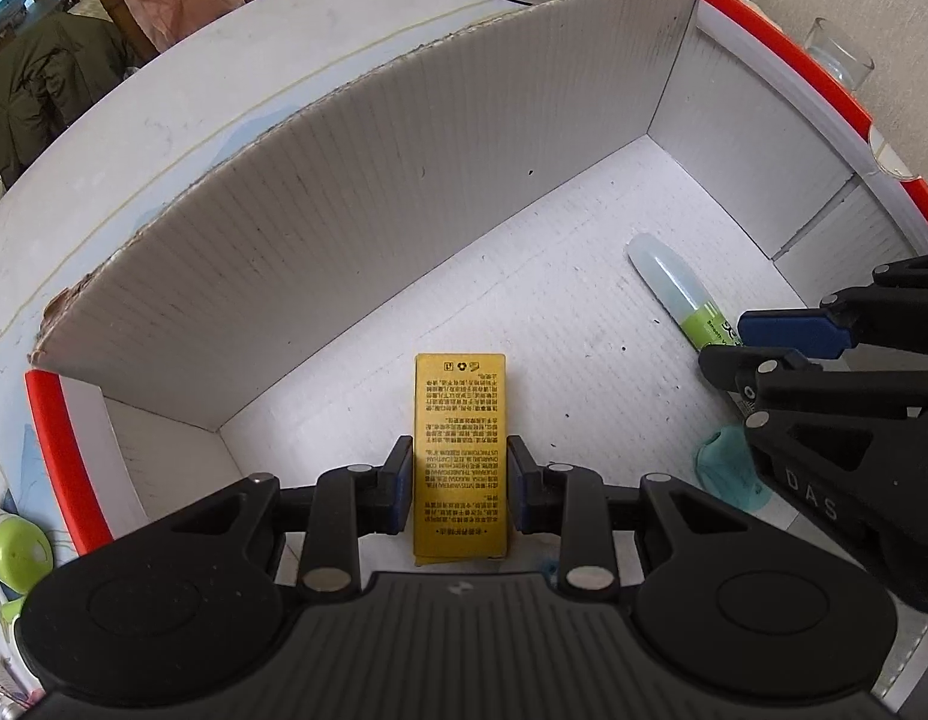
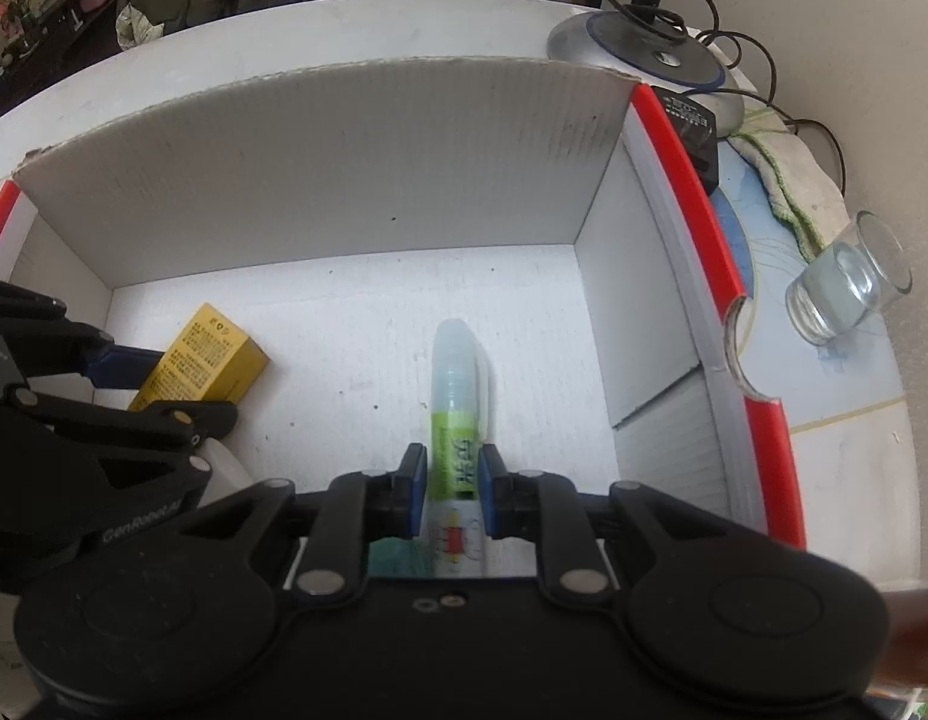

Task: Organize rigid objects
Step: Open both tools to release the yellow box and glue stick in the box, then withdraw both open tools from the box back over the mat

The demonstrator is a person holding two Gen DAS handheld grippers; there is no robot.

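Left gripper [image 1: 461, 483] was clamped narrow on the yellow box [image 1: 459, 414], blue pads pressed on both long sides at about mid-length. The box's long axis ran straight out along the fingers, far end pointing at the box floor near the tall back wall. Whether that far end touched the floor I couldn't tell.

Right gripper [image 2: 453, 489] was likewise pinched tight on the green glue stick [image 2: 455, 396], pads on the green label section, translucent cap end leading. Stick's long axis also ran along the fingers, tip down toward the floor of the white cardboard box [image 2: 344, 180]; contact with the floor not clear.

Both items sat inside the cardboard box's walls, low over its white floor. Yellow box on the left side, glue stick to its right, well apart with bare floor between. Each tool already had its own item, so neither needed to reach across.

The relation that mattered, judged: both items pointed steeply down with open floor ahead, so a lay-down and release looked like the next call, each in its own half. A teal patch [image 1: 727, 468] lay under the right tool; what it was, unclear.

Outside: a glass [image 2: 847, 282] and a lamp base [image 2: 649, 57] on the table to the right.
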